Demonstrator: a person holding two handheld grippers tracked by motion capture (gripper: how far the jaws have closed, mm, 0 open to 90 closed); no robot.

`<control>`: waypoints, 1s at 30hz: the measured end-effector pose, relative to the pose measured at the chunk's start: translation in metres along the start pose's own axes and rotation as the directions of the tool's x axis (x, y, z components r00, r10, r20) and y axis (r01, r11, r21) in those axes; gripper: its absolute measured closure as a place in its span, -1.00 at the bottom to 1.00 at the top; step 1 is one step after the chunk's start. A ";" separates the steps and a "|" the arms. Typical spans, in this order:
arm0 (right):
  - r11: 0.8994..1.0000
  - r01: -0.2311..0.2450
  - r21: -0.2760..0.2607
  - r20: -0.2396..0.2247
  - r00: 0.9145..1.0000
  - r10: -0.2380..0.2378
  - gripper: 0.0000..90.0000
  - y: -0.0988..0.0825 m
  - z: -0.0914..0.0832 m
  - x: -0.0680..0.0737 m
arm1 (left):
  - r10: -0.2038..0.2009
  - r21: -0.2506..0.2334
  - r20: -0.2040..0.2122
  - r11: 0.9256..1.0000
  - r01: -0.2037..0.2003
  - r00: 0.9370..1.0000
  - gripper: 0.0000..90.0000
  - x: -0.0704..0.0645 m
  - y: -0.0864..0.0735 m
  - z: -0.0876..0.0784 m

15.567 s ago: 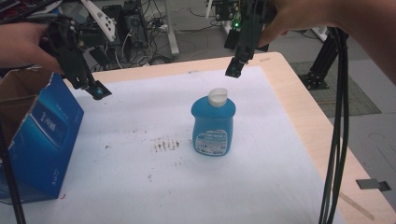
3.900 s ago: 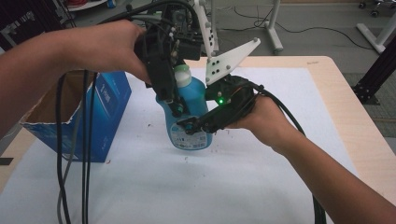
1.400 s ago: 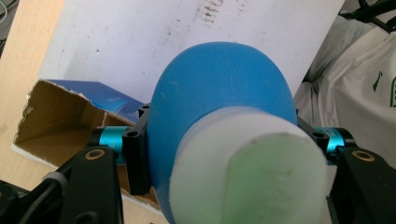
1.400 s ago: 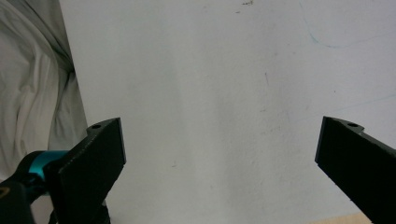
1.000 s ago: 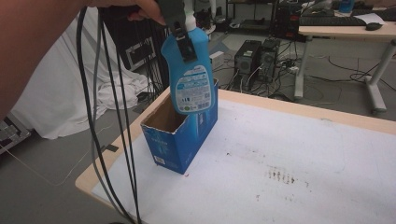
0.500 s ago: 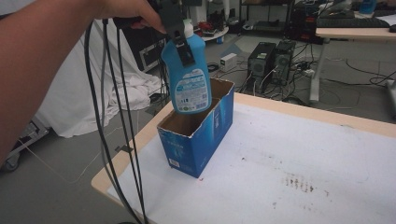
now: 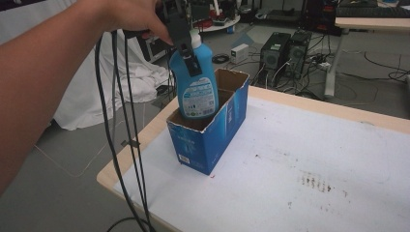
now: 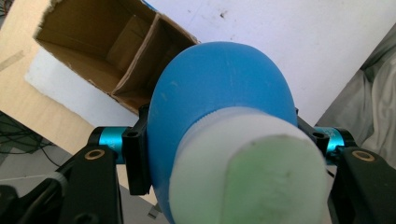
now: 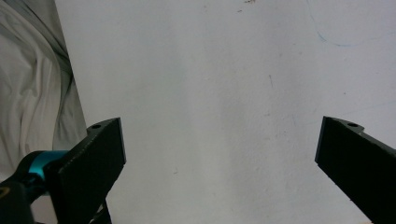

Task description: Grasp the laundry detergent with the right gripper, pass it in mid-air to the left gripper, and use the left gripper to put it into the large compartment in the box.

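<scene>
While the left gripper (image 7: 186, 48) pinches the blue bottle (image 7: 194, 84) by its shoulders just under the white cap (image 8: 247, 168), the bottle hangs upright at upper centre of the high view, base already dipping into the near end of the open blue carton (image 7: 212, 130). Neck grip keeps the body free to slide in. Left gripper view: cardboard divider (image 8: 140, 60) splits the carton into 2 cells; bottle must clear it and the torn rim. Trailing cables (image 7: 121, 125) hang at left, clear of the carton. Right gripper (image 9: 219, 154): jaws spread wide, nothing between, over the white table cover (image 9: 210, 70).
</scene>
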State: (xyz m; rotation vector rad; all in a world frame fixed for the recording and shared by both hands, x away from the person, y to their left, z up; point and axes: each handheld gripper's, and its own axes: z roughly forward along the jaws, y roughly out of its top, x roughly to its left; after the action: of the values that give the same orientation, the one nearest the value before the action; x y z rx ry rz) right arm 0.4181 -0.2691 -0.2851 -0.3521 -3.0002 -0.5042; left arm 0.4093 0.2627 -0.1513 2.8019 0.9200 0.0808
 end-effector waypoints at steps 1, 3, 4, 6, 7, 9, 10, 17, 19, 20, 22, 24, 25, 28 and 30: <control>1.000 -0.002 0.002 -0.002 1.000 0.002 -0.98 0.000 0.000 0.000 | 0.000 -0.001 0.005 1.000 0.000 1.000 -0.16 0.000 -0.001 0.004; 1.000 -0.003 0.008 -0.001 1.000 0.003 -0.98 0.002 0.002 0.000 | 0.006 0.002 0.010 1.000 -0.006 1.000 -0.16 0.001 -0.002 0.012; 1.000 -0.004 0.010 -0.001 1.000 0.004 -0.98 0.002 0.002 0.000 | 0.009 0.006 0.012 1.000 -0.009 1.000 -0.16 0.001 -0.003 0.016; 1.000 0.003 0.007 -0.004 1.000 -0.003 -0.98 0.003 0.004 -0.001 | 0.012 0.010 0.016 1.000 -0.012 1.000 -0.16 0.002 -0.004 0.024; 1.000 -0.004 0.010 -0.005 1.000 0.004 -0.98 0.003 0.004 0.000 | 0.016 0.012 0.018 1.000 -0.016 1.000 -0.16 0.002 -0.004 0.029; 1.000 -0.003 0.014 -0.009 1.000 0.003 -0.98 0.004 0.006 -0.001 | 0.021 0.014 0.018 1.000 -0.021 1.000 -0.16 0.002 -0.005 0.038; 1.000 -0.001 0.014 -0.009 1.000 0.001 -0.98 0.004 0.007 -0.001 | 0.026 0.019 0.020 0.999 -0.026 0.999 -0.16 0.002 -0.006 0.044; 1.000 -0.007 0.021 -0.021 1.000 0.008 -0.98 0.005 0.011 -0.001 | 0.041 0.051 0.031 0.998 -0.043 0.999 -0.16 0.004 -0.007 0.077; 1.000 -0.008 0.023 -0.024 1.000 0.008 -0.98 0.005 0.012 -0.001 | 0.044 0.061 0.033 0.997 -0.046 0.998 -0.16 0.005 -0.008 0.085; 1.000 -0.009 0.024 -0.024 1.000 0.009 -0.98 0.005 0.013 -0.001 | 0.046 0.062 0.033 0.997 -0.048 0.998 -0.16 0.006 -0.008 0.088; 1.000 -0.014 0.024 -0.026 1.000 0.015 -0.98 0.004 0.013 -0.001 | 0.046 0.065 0.037 0.997 -0.048 0.998 -0.16 0.007 -0.008 0.094; 0.999 -0.017 0.029 -0.025 1.000 0.017 -0.98 0.003 0.014 -0.002 | 0.044 0.068 0.040 0.997 -0.047 0.998 -0.16 0.008 -0.008 0.099; 0.999 -0.018 0.028 -0.025 1.000 0.019 -0.98 0.003 0.014 -0.002 | 0.044 0.069 0.041 0.996 -0.047 0.998 -0.16 0.008 -0.008 0.102; 0.999 -0.020 0.028 -0.025 0.999 0.021 -0.98 0.002 0.014 -0.002 | 0.043 0.065 0.041 0.997 -0.046 0.998 -0.16 0.009 -0.010 0.108; 0.999 -0.024 0.032 -0.025 0.999 0.024 -0.98 0.002 0.015 -0.002 | 0.042 0.071 0.040 0.996 -0.045 0.998 -0.16 0.010 -0.011 0.112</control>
State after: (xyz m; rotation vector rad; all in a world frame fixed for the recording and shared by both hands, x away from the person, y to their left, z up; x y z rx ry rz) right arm 0.4201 -0.2626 -0.2984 -0.3760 -2.9718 -0.4552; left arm 0.4236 0.2587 -0.2635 2.8795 0.8699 -0.0009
